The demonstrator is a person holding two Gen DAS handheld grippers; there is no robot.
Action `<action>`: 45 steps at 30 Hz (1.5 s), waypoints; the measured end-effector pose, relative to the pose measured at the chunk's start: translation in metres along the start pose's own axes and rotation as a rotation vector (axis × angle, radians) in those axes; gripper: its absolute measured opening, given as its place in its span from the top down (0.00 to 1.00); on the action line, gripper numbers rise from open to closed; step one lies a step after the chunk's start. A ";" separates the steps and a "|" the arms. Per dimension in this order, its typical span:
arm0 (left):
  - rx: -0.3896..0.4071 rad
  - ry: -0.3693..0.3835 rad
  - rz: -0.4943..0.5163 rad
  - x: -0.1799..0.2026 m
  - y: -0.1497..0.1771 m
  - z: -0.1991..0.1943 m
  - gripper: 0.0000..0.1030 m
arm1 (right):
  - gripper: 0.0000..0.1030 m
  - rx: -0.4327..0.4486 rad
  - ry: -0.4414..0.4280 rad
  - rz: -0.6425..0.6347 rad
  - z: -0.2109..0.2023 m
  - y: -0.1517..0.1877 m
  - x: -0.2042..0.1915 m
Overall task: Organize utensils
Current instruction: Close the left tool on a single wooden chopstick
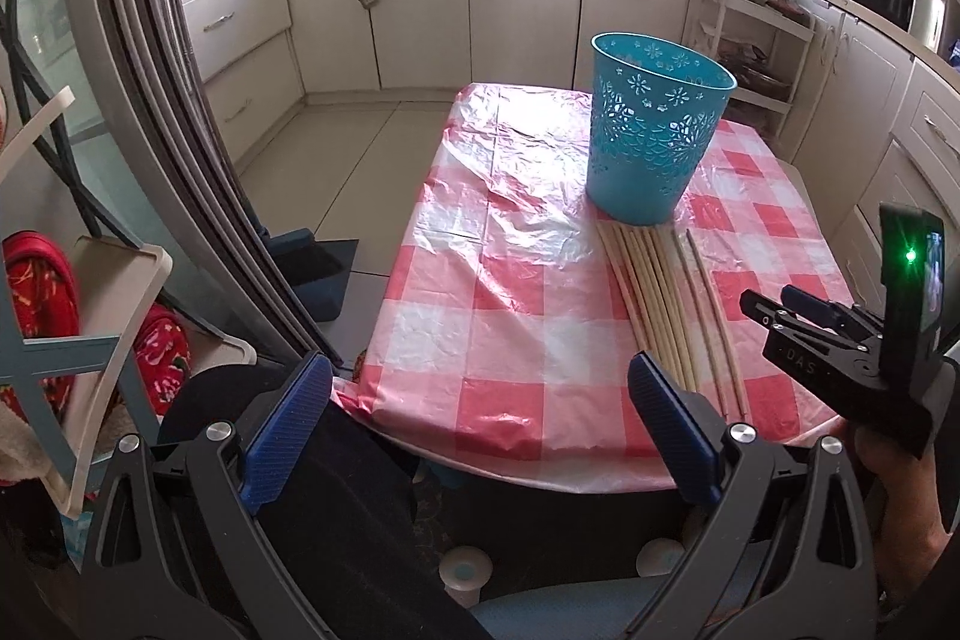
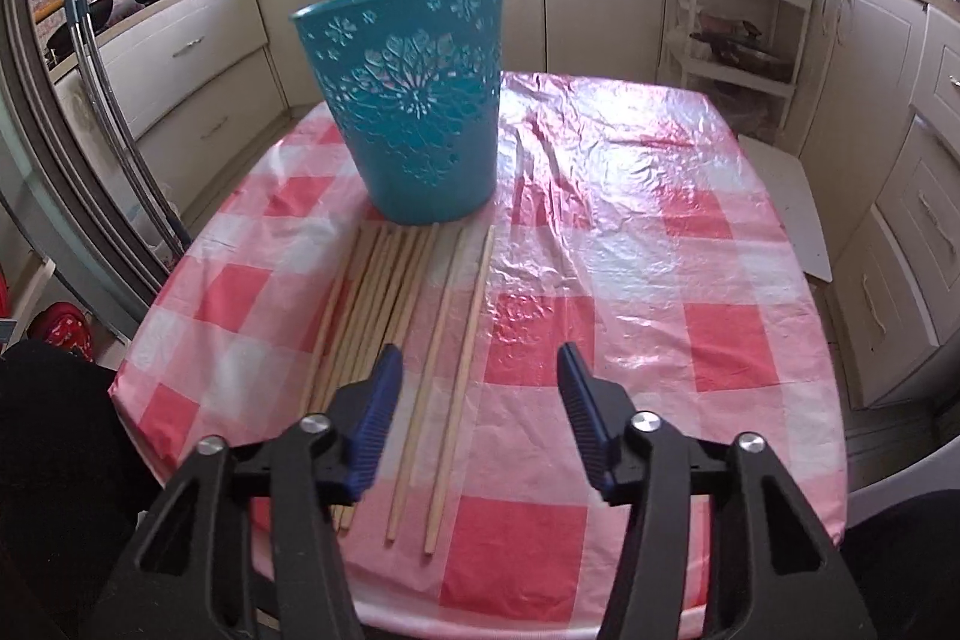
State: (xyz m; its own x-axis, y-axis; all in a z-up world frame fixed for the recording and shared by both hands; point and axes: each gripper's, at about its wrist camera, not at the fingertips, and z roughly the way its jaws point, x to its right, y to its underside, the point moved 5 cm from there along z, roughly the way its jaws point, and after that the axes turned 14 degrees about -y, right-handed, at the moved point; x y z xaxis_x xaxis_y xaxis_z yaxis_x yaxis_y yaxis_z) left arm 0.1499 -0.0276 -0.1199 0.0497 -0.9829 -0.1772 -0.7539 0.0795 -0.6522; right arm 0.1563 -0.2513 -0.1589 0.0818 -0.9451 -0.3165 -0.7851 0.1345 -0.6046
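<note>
A teal plastic bin point(image 2: 414, 112) with cut-out flower patterns is stood upright on the checked cloth, upper left of centre in the right wrist view. Pale wooden chopsticks point(image 2: 384, 316) are laid flat just below it, mostly bunched side by side, with two point(image 2: 450, 370) set slightly apart on the right.

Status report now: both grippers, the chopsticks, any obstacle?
Left gripper open, empty. Right gripper open above two separate chopsticks, not touching. Other chopsticks flat before teal basket. No obstacle.

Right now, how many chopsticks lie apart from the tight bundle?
2: one just right of the bundle, the other beside it, both before the teal basket. None looks hidden.
</note>
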 end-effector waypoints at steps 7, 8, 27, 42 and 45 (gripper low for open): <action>-0.062 0.017 0.020 0.031 -0.019 0.042 0.07 | 0.79 -0.073 0.000 -0.028 0.040 -0.011 0.003; -0.072 0.024 0.020 0.036 -0.022 0.047 0.07 | 0.82 -0.082 -0.004 -0.032 0.045 -0.012 0.004; -0.247 0.007 0.049 0.115 -0.047 0.158 0.15 | 0.93 -0.131 -0.077 0.001 0.060 -0.030 0.037; -0.226 0.006 0.104 0.138 -0.049 0.176 0.45 | 0.89 -0.119 -0.107 0.008 0.064 -0.032 0.036; -0.191 0.043 0.135 0.143 -0.050 0.173 0.68 | 0.88 -0.116 -0.105 0.000 0.065 -0.032 0.034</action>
State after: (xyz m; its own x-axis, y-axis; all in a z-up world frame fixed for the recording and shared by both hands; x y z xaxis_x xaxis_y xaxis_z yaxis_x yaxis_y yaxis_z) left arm 0.3077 -0.1435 -0.2401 -0.0851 -0.9719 -0.2195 -0.8622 0.1822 -0.4726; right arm 0.2244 -0.2684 -0.1975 0.1412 -0.9078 -0.3949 -0.8501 0.0932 -0.5182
